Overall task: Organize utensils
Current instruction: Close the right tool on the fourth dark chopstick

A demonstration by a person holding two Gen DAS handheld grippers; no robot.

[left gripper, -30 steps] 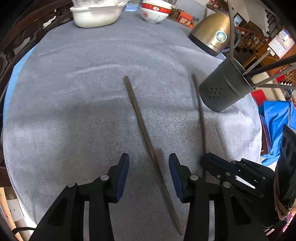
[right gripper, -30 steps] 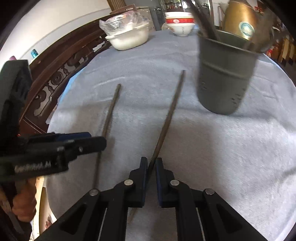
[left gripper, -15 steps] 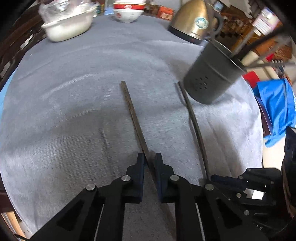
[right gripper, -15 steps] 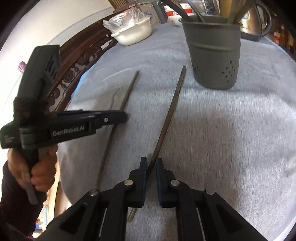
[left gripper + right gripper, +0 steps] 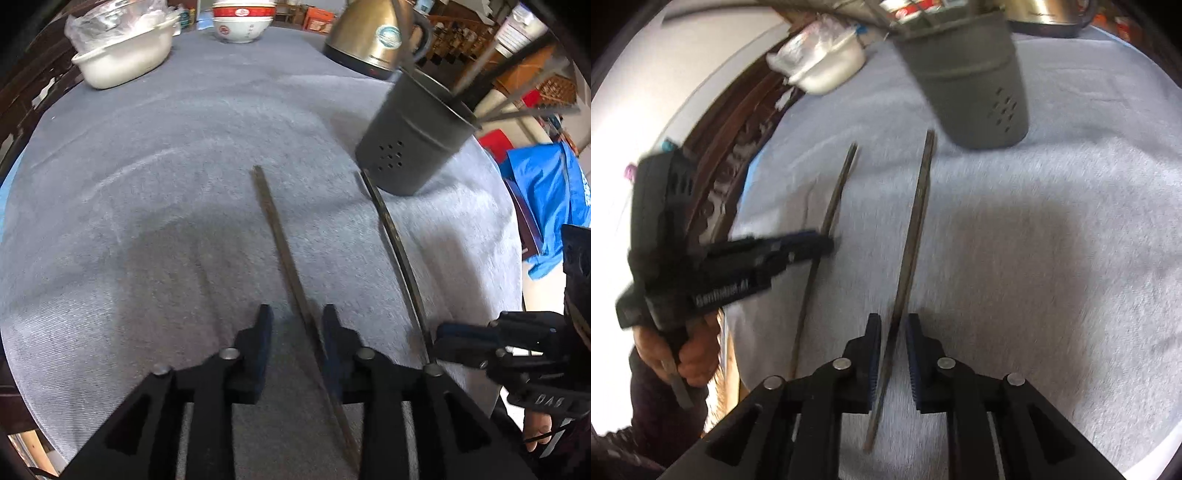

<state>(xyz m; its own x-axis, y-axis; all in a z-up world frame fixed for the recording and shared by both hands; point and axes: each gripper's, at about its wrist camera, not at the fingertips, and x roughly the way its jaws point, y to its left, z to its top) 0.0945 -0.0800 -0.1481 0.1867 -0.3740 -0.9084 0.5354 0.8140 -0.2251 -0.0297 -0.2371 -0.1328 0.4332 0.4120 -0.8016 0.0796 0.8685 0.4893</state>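
Grey tablecloth (image 5: 147,206) holds 2 chopsticks (image 5: 280,240) near its front edge – my left gripper (image 5: 295,332) and right gripper (image 5: 890,339) are opening astride them, neither in the holder (image 5: 410,144) yet.

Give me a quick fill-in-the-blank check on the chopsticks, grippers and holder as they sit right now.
1. The two long dark wooden chopsticks lie flat on the grey ____ covering the table.
2. The dark grey metal utensil holder has small ____ punched in its side.
3. The left gripper is opening, with one ____ between its fingers.
4. Beyond the holder stands a brass-coloured ____.

Missing words: cloth; holes; chopstick; kettle
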